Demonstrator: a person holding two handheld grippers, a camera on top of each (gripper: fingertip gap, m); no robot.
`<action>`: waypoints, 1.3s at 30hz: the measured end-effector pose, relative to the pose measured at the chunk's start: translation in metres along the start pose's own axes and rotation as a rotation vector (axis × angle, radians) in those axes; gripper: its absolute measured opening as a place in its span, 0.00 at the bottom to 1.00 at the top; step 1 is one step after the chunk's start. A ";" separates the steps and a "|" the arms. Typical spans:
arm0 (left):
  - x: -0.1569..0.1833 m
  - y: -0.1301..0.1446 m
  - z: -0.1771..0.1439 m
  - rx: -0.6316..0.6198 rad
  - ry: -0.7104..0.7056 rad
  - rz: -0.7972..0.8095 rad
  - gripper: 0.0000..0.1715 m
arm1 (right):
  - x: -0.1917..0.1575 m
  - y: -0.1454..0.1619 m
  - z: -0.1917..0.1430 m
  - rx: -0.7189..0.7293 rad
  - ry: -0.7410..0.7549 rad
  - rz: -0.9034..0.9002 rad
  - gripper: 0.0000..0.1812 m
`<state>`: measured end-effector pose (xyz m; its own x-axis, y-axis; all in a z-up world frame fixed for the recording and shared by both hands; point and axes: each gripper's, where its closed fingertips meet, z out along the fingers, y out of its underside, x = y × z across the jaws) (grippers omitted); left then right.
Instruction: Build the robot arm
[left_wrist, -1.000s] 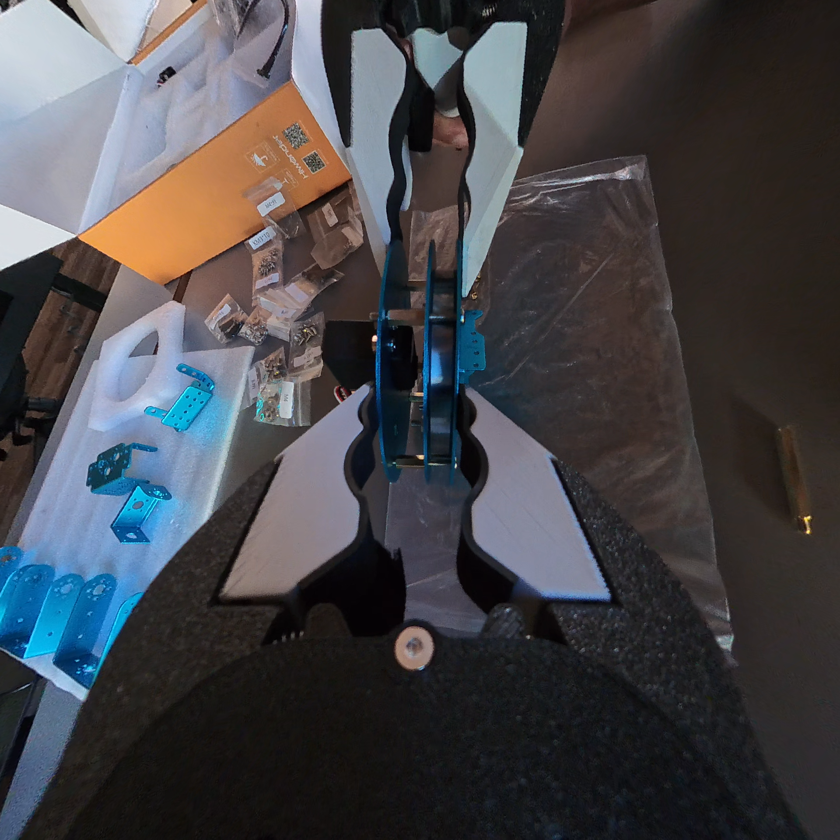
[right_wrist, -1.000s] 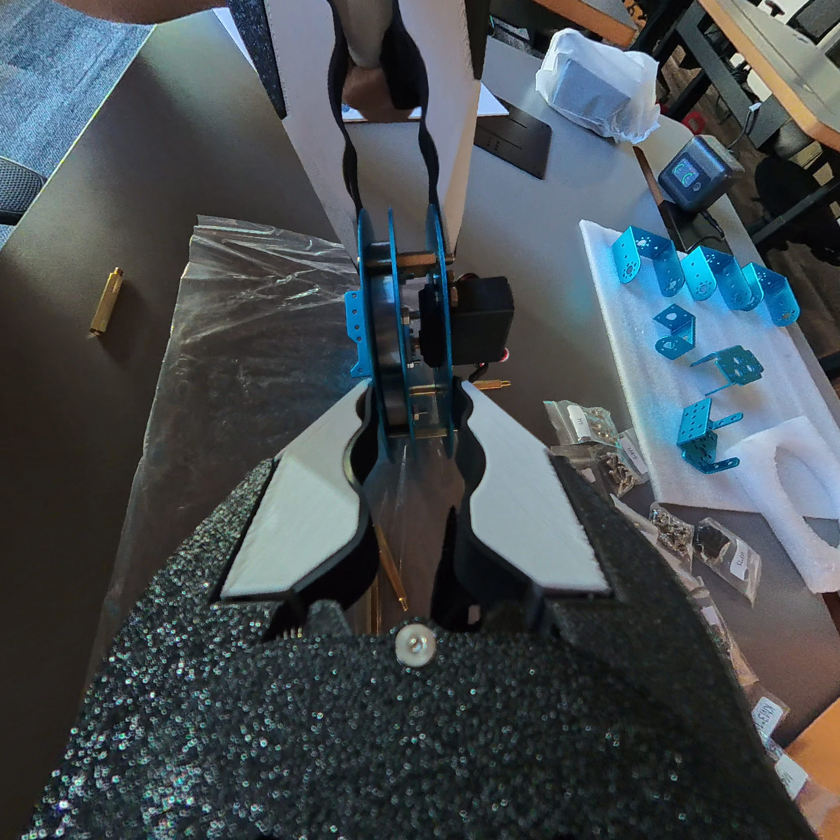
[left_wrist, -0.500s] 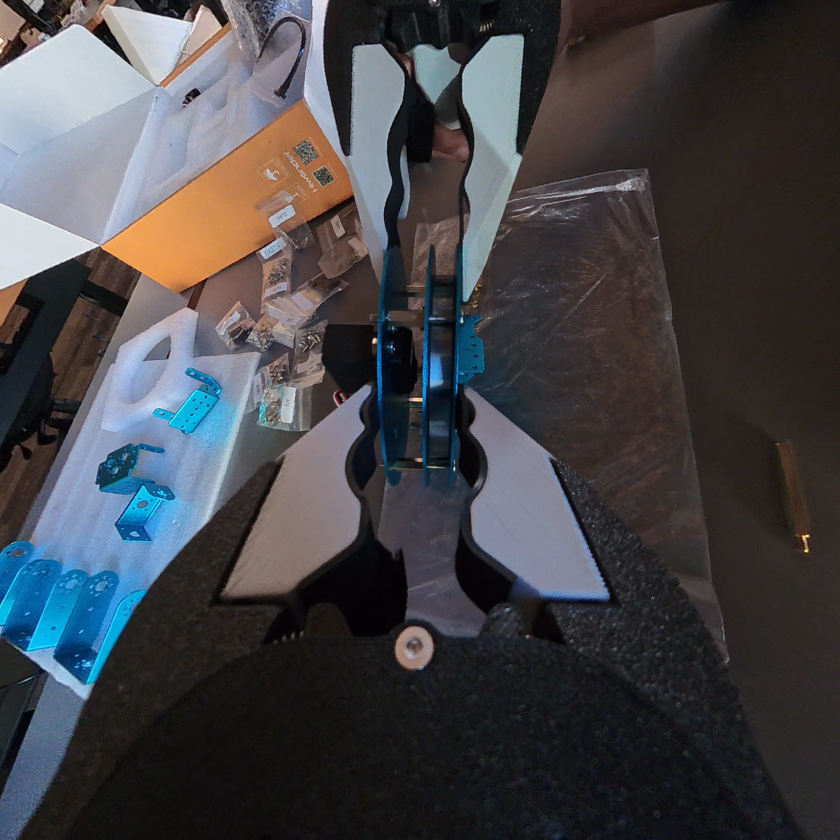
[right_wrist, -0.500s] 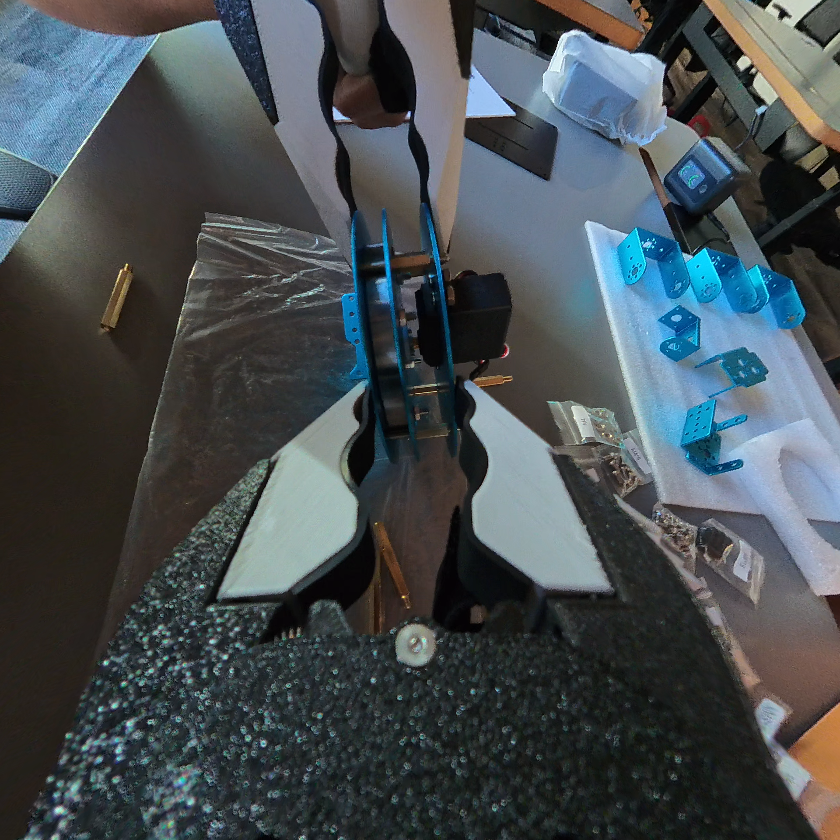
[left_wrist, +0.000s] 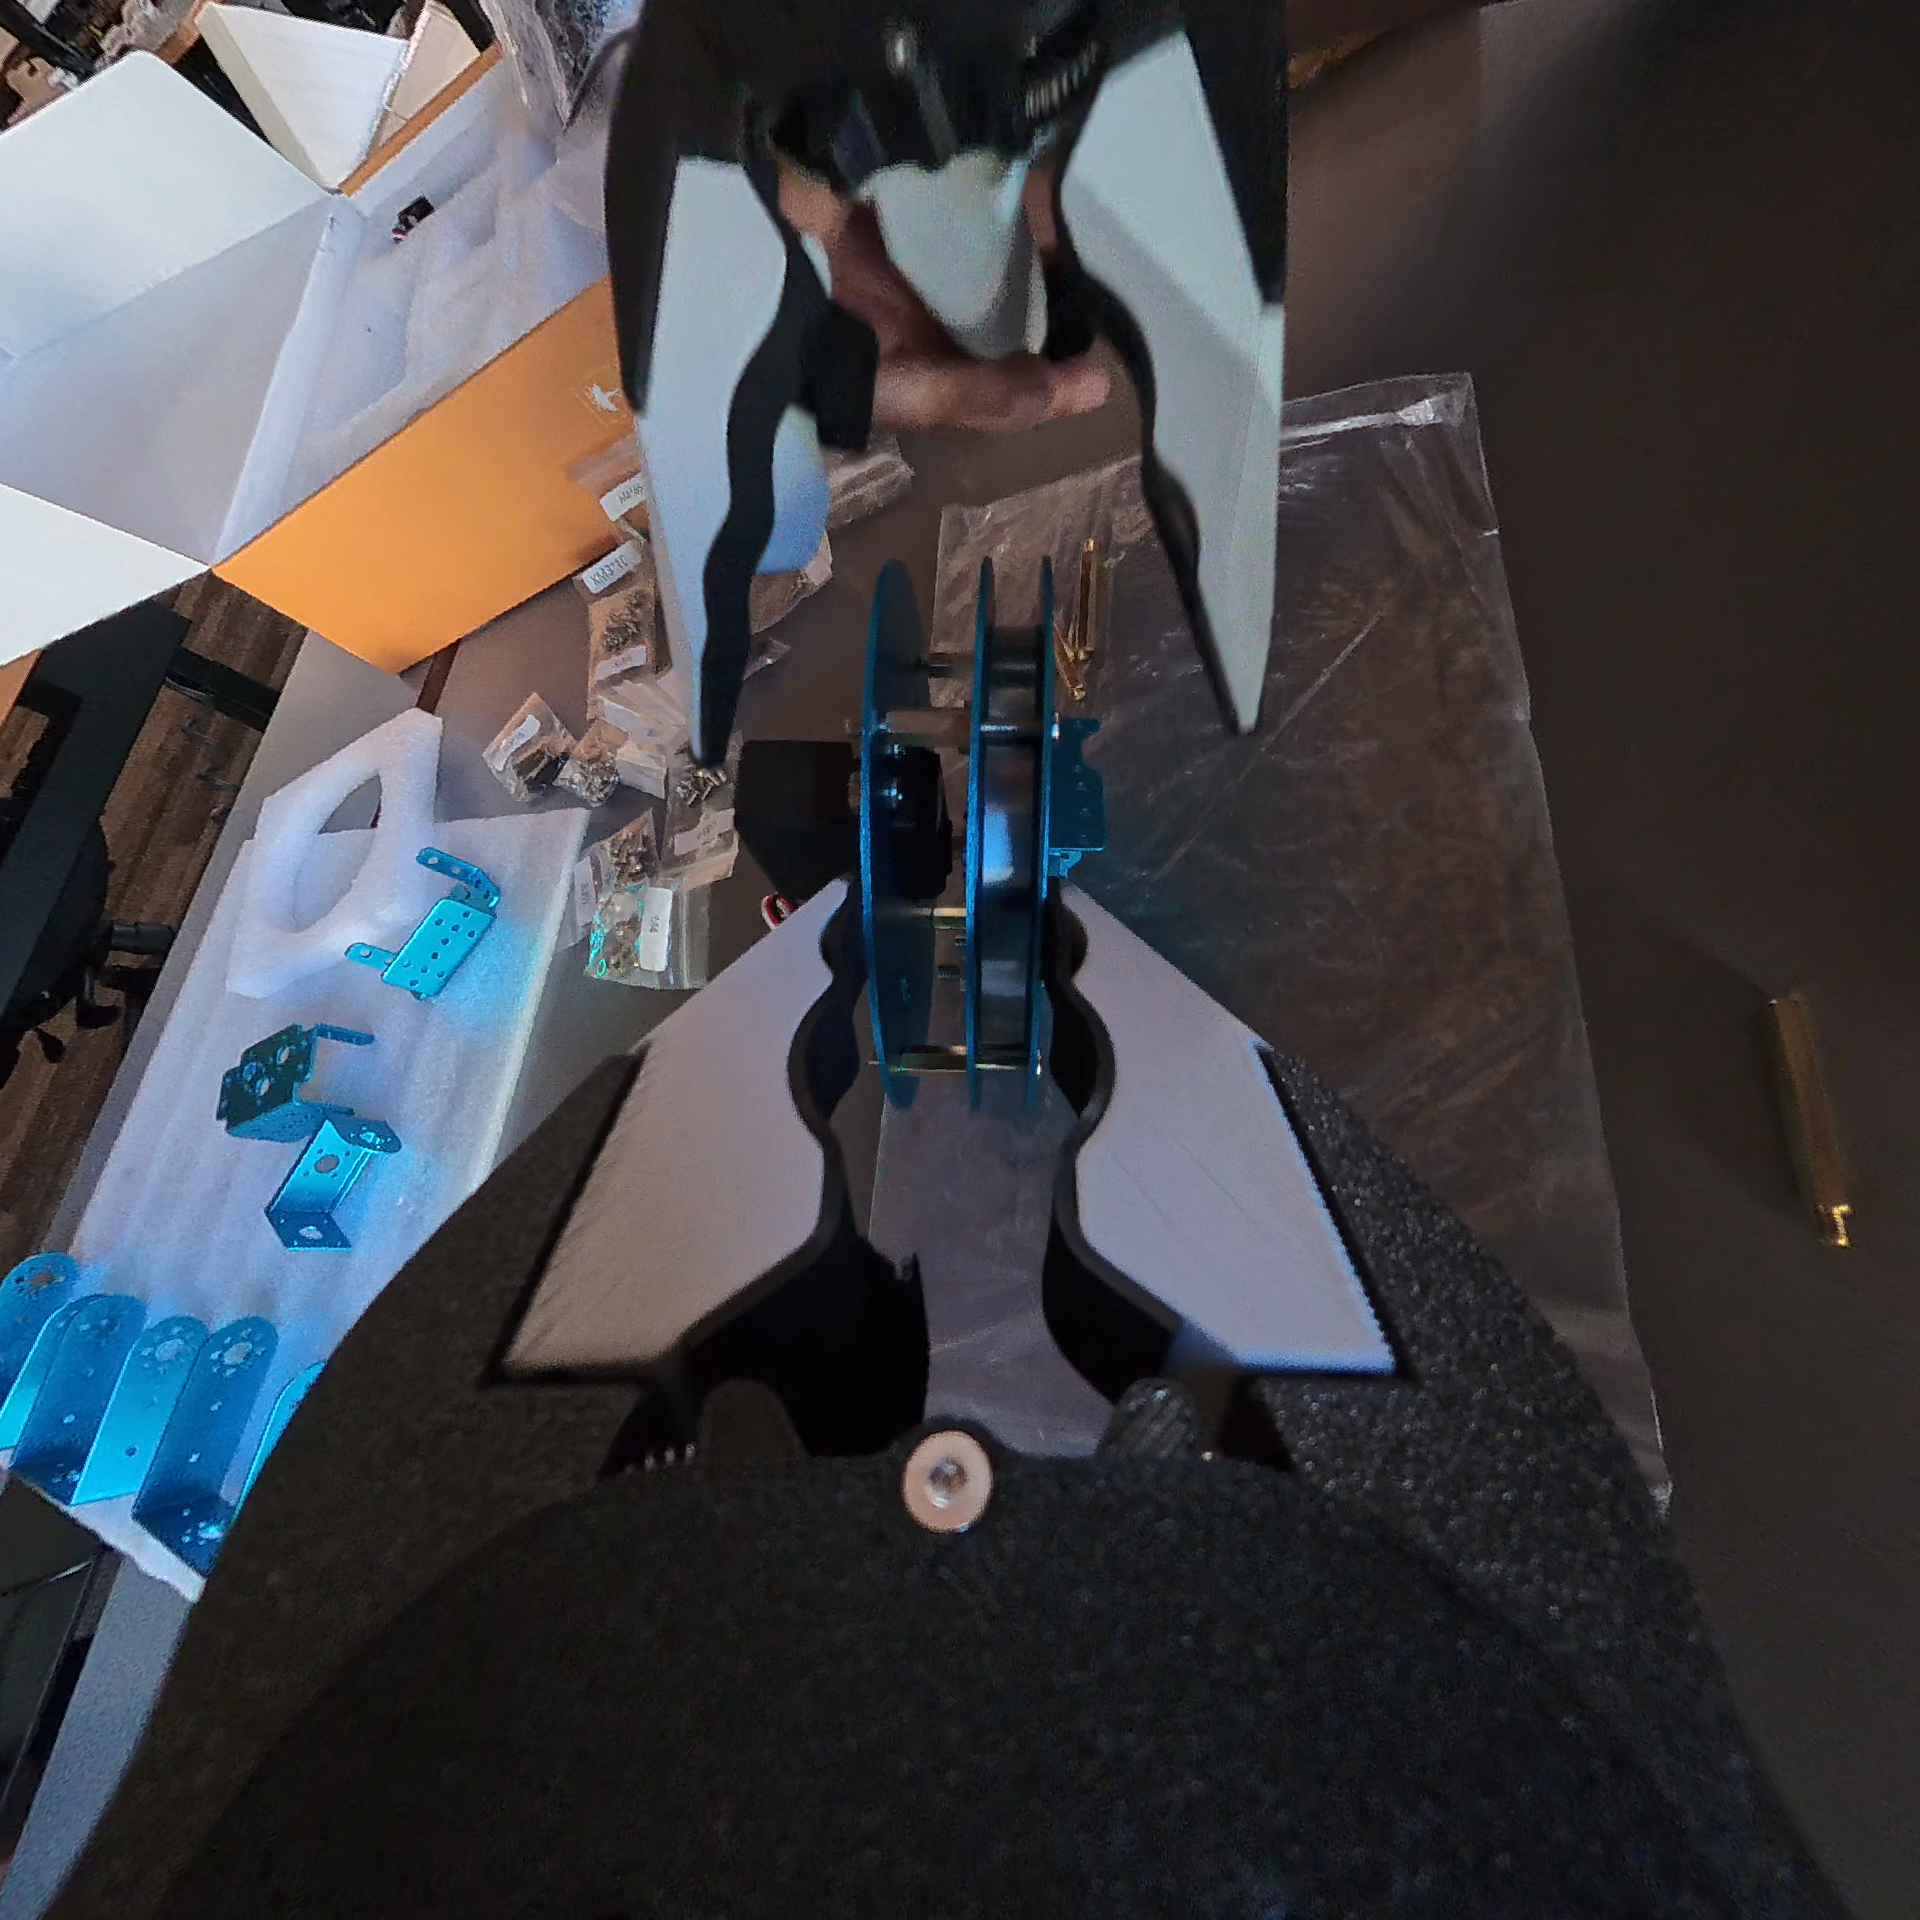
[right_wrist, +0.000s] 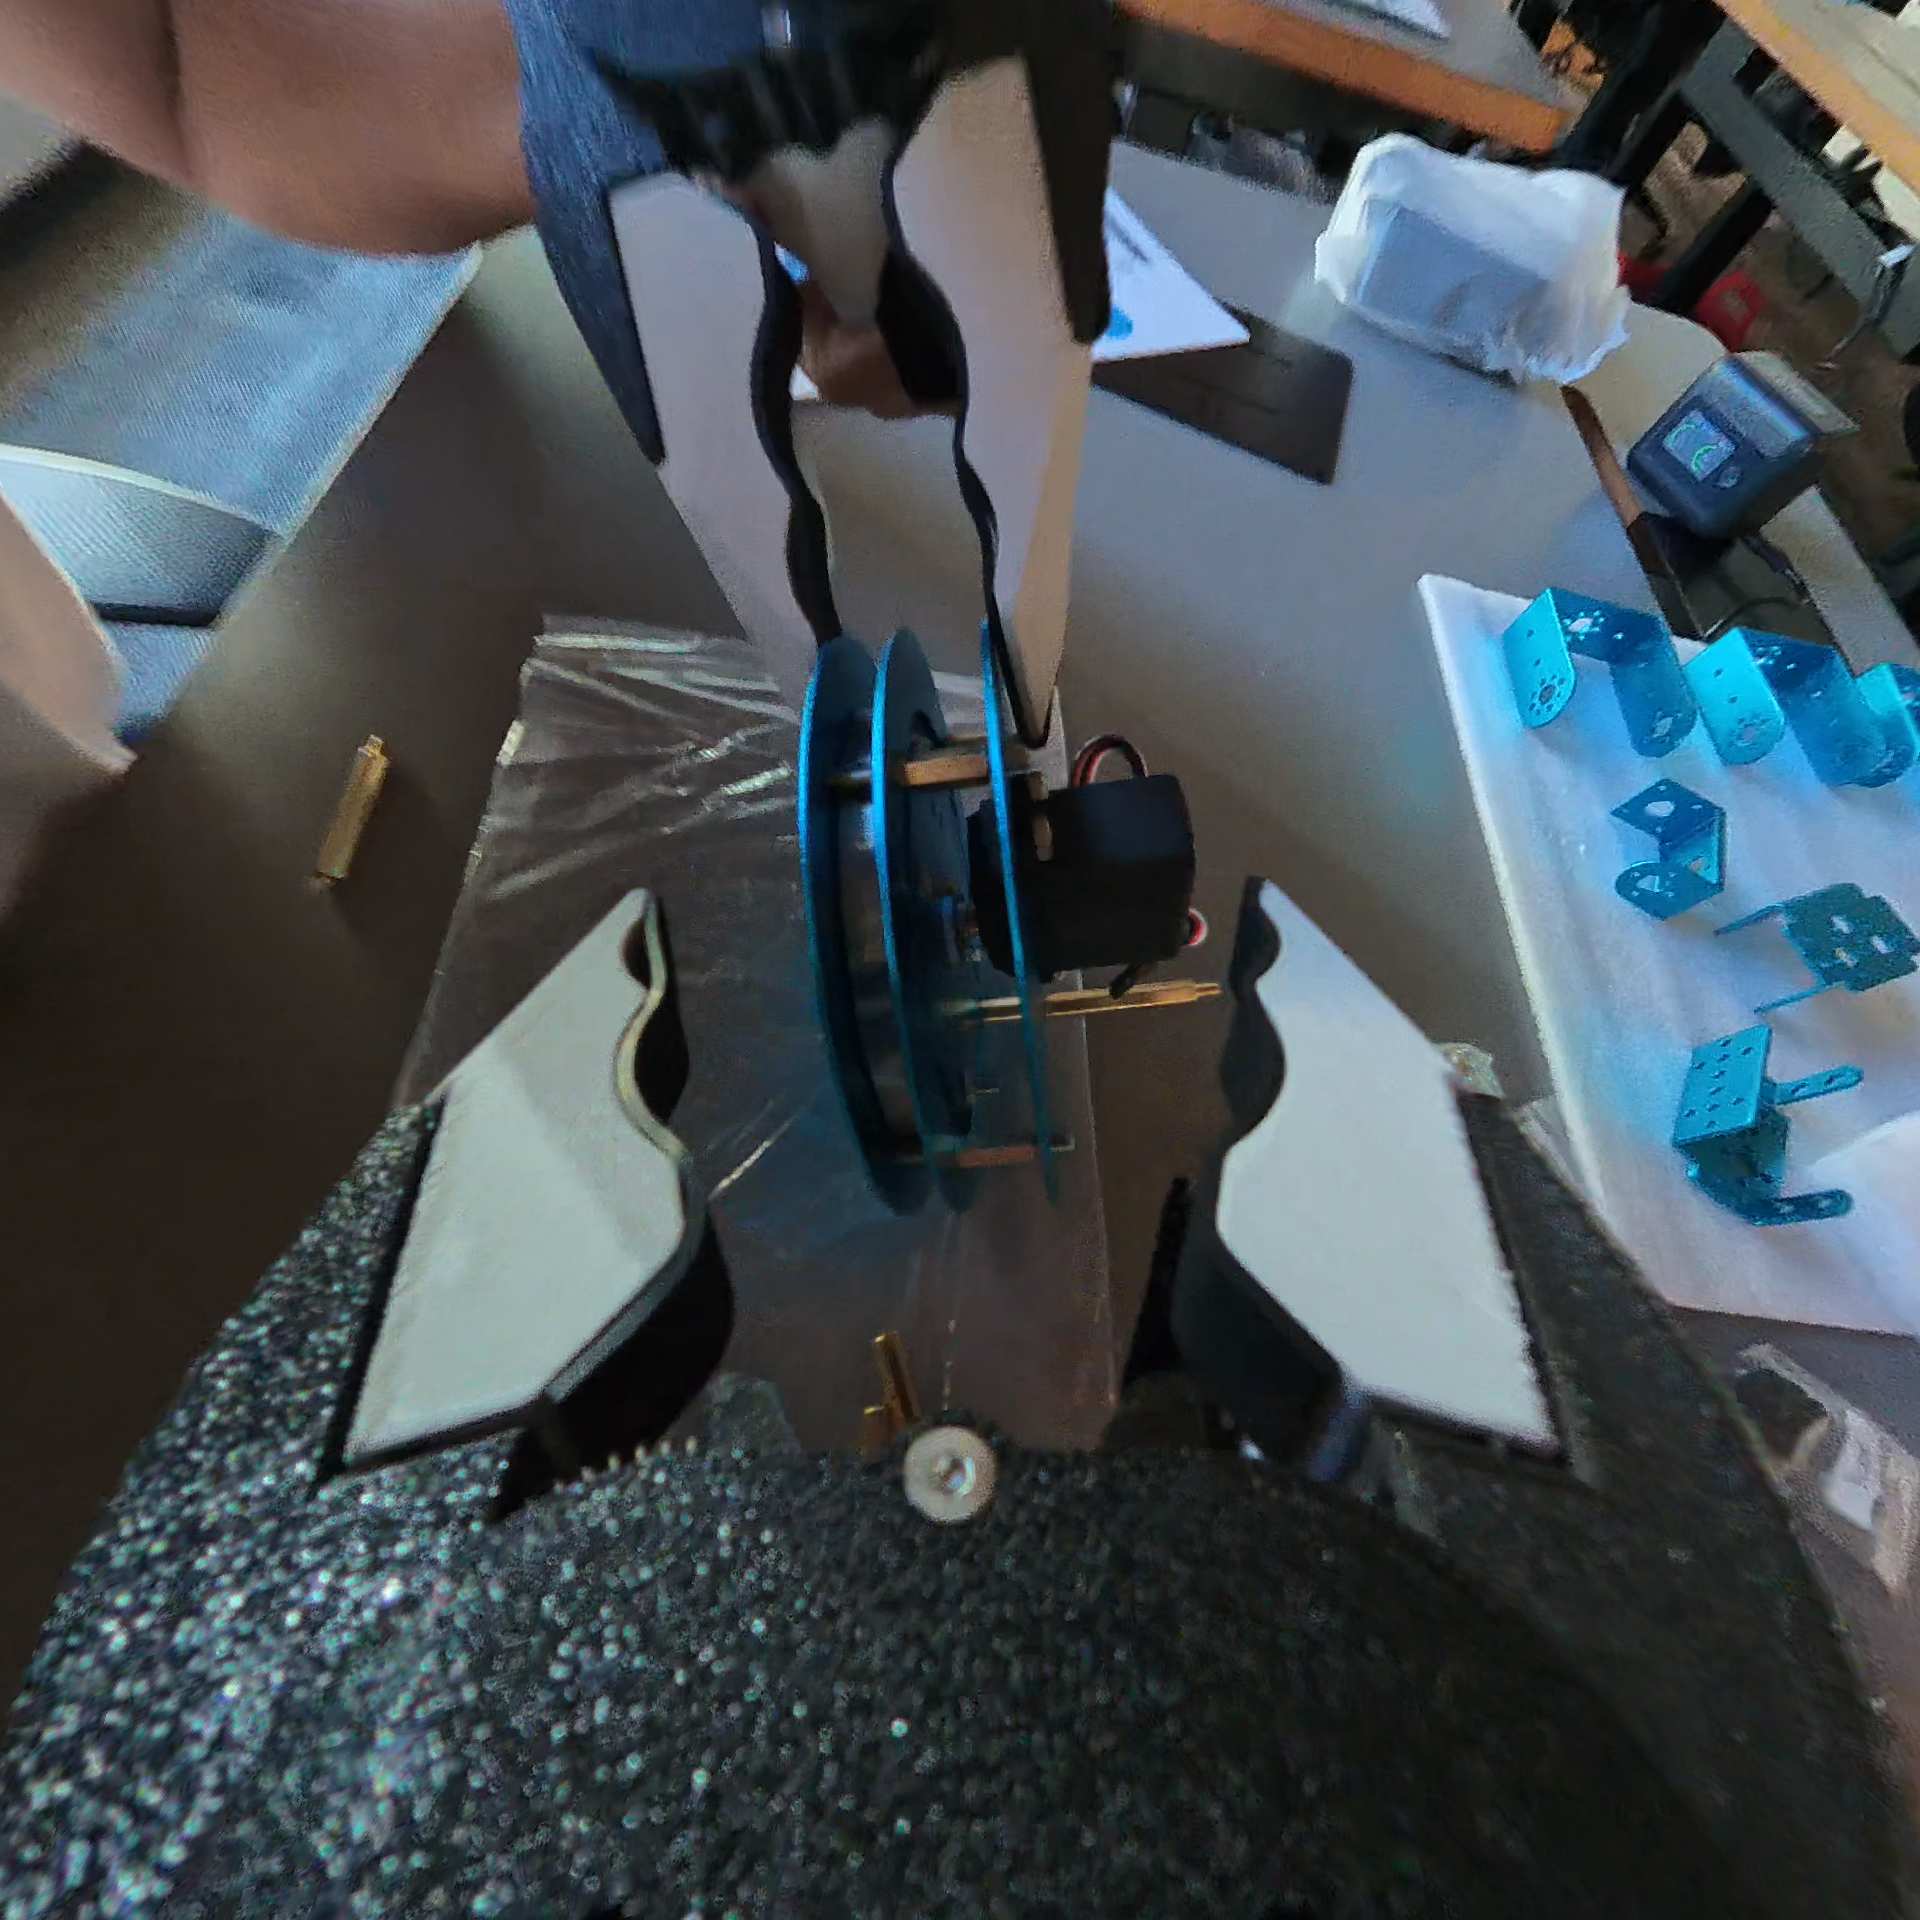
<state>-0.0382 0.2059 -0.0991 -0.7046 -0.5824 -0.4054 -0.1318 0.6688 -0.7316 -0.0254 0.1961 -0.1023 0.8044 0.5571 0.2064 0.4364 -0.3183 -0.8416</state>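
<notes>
Your left gripper (left_wrist: 956, 914) was clamped on the blue disc assembly (left_wrist: 961, 883), its jaws pressed against the outer plates, holding it on edge above the clear plastic sheet (left_wrist: 1351, 831). At nine o'clock from it, blue brackets (left_wrist: 312, 1091) lay on white foam (left_wrist: 208, 1039); at ten o'clock stood an orange-sided box (left_wrist: 436, 520); at three o'clock lay a brass standoff (left_wrist: 1810, 1117).

Your right gripper (right_wrist: 951, 997) was spread wide, both fingers (right_wrist: 561, 1122) clear of the assembly (right_wrist: 914, 935), holding nothing. A black servo (right_wrist: 1091, 873) stuck out toward three o'clock from the discs. More blue brackets (right_wrist: 1766, 935) sat farther out at three o'clock.
</notes>
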 end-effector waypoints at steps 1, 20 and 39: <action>0.000 -0.001 0.001 0.002 0.003 0.001 0.19 | 0.002 0.002 0.006 -0.014 0.015 -0.029 0.58; -0.002 -0.008 0.006 -0.009 0.025 0.000 0.18 | 0.013 0.013 0.016 -0.117 0.027 -0.043 0.46; 0.026 0.008 -0.005 -0.036 -0.170 0.181 0.19 | -0.029 0.000 -0.008 -0.104 0.213 -0.260 0.20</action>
<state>-0.0613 0.1988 -0.1126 -0.5923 -0.5189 -0.6164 -0.0412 0.7835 -0.6200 -0.0456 0.1738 -0.1042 0.7223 0.4609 0.5156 0.6675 -0.2696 -0.6941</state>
